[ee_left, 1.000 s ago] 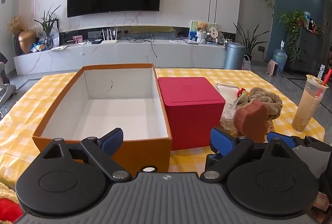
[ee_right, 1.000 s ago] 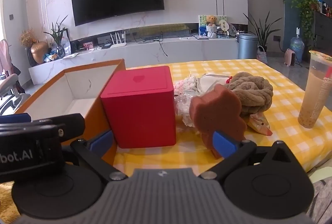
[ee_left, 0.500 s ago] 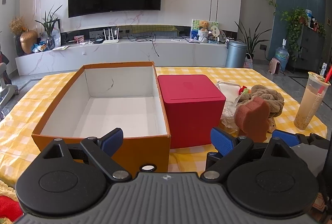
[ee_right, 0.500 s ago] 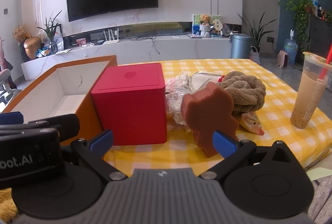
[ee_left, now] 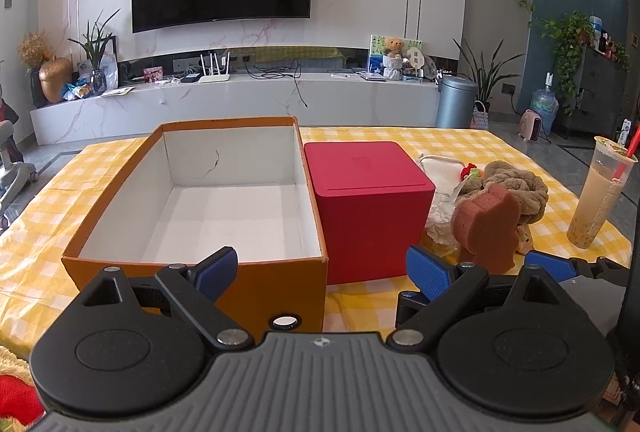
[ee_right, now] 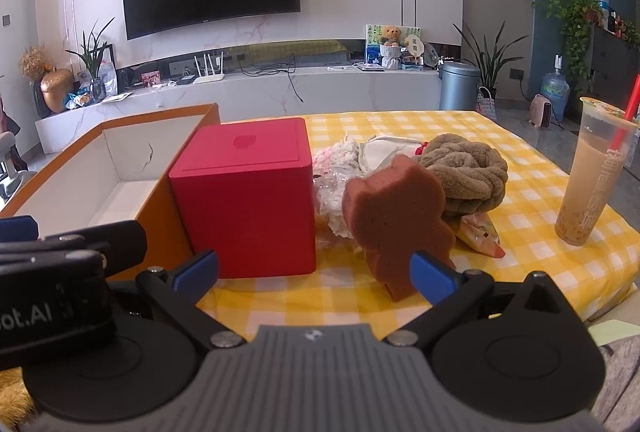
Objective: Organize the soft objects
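Note:
An empty orange cardboard box (ee_left: 192,264) with a white inside sits on the yellow checked table, a red cube box (ee_left: 368,207) touching its right side. Right of the cube stands a brown bear-shaped sponge (ee_right: 394,218), with a knotted brown plush (ee_right: 468,171), a white fluffy item (ee_right: 340,155) and crinkled plastic behind it. My left gripper (ee_left: 322,268) is open in front of the orange box. My right gripper (ee_right: 316,272) is open, its right fingertip (ee_right: 434,278) just in front of the sponge. Both hold nothing.
A tall plastic cup of milk tea (ee_right: 592,175) with a red straw stands at the table's right edge. A small orange-tipped wrapped thing (ee_right: 482,234) lies beside the sponge. The left gripper's body (ee_right: 60,272) crosses the right wrist view's lower left. A TV wall lies beyond.
The right gripper has edged forward and slightly left toward the sponge. The left gripper has barely moved. Both stay open.

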Tool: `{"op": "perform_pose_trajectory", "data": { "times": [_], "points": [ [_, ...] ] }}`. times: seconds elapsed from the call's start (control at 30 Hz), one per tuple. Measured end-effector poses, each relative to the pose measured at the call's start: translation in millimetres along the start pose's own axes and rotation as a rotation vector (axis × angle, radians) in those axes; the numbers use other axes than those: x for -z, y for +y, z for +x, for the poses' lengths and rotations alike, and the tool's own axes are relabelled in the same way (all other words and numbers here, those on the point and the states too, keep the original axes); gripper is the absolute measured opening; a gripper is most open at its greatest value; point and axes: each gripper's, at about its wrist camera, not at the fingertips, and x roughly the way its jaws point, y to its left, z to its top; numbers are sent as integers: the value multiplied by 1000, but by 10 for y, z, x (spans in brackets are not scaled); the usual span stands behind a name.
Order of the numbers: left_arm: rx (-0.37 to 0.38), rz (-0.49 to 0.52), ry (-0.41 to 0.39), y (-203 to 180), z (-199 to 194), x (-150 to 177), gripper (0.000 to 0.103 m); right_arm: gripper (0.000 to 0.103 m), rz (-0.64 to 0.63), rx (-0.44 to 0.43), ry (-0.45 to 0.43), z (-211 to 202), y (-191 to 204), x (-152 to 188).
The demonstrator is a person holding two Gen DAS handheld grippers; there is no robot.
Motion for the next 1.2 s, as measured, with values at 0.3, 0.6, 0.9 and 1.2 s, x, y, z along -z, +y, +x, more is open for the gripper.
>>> {"op": "perform_pose_trajectory", "data": {
  "times": [0.3, 0.6, 0.9, 1.2],
  "points": [
    [-2, 1, 0, 16, -3, 1, 103, 99, -2, 5, -4, 1, 5, -1],
    [-7, 1, 3, 37, -1, -5, 103, 99, -3, 5, -3, 2, 6, 0],
    [-14, 5, 2, 41, -8, 4, 103, 99, -7, 8, -1, 10, 13, 8],
    [-15, 5, 4, 41, -5, 5, 103, 99, -7, 8, 0, 13, 15, 10]
  ]
}}
